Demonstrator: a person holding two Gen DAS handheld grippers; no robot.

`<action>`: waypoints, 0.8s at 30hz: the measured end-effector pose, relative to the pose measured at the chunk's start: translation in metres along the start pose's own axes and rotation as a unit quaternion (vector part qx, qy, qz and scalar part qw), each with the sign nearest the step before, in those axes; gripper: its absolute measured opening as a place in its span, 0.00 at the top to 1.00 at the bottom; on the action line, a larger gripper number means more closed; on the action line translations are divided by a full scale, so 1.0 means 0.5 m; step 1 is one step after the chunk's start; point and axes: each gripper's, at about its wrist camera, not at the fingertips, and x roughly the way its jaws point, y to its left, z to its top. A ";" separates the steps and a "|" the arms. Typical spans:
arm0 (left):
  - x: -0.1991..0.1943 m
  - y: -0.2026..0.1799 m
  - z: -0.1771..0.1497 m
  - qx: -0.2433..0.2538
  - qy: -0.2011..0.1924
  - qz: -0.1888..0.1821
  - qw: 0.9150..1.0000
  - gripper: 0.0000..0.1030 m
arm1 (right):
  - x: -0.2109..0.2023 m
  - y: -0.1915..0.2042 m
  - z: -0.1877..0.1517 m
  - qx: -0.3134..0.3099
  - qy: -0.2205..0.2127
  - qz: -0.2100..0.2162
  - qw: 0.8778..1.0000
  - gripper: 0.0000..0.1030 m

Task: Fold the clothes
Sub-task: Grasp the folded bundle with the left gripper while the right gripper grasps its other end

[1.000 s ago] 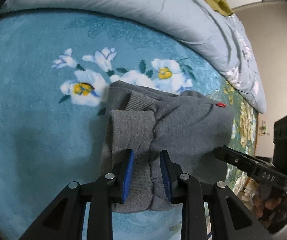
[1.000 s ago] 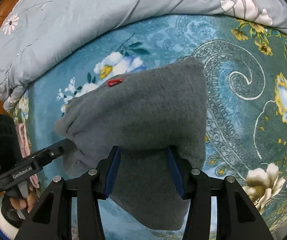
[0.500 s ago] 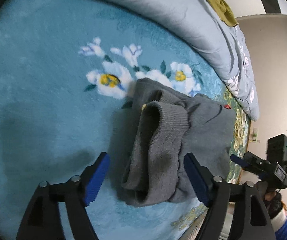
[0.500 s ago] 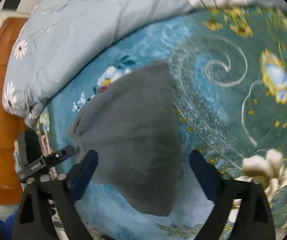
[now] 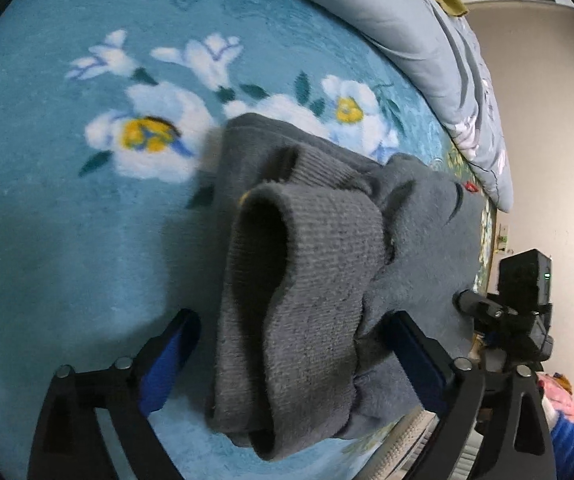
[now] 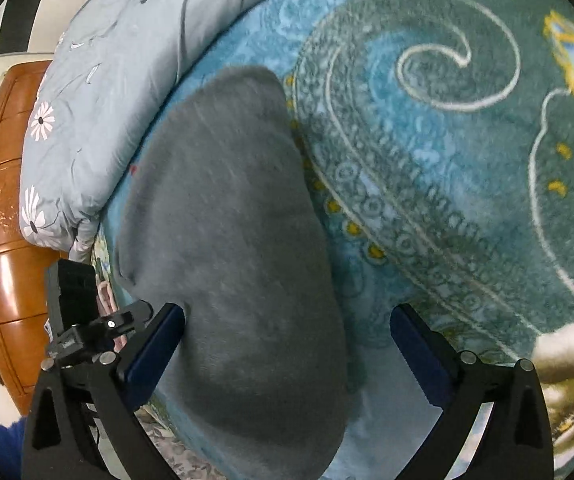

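Left wrist view: left claw (image 5: 291,354) just opened wide, folded grey knit garment (image 5: 319,280) lying loose between blue pads on teal floral blanket (image 5: 67,208). Right claw (image 6: 287,344) likewise just opened, gripping nothing.

A: What's different with the grippers?
B: Left gripper (image 5: 293,354) and right gripper (image 6: 287,344) were clamped on the garment (image 5: 327,280); their jaws have just been opening, and the cloth lies loose between them.

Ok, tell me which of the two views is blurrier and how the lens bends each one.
Right wrist view: motion-smeared on the blanket and grey garment. Left wrist view: sharper, the ribbed cuff reads clearly. Both: fisheye bulge, dark corners.
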 end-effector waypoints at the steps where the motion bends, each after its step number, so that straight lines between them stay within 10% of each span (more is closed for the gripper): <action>1: 0.002 0.000 -0.001 0.000 0.002 -0.002 1.000 0.00 | 0.005 -0.003 -0.003 0.003 0.003 0.005 1.000 0.00; 24: 0.014 -0.001 0.005 0.001 0.029 0.009 1.000 0.00 | 0.022 -0.020 -0.028 0.025 -0.035 0.054 0.998 0.00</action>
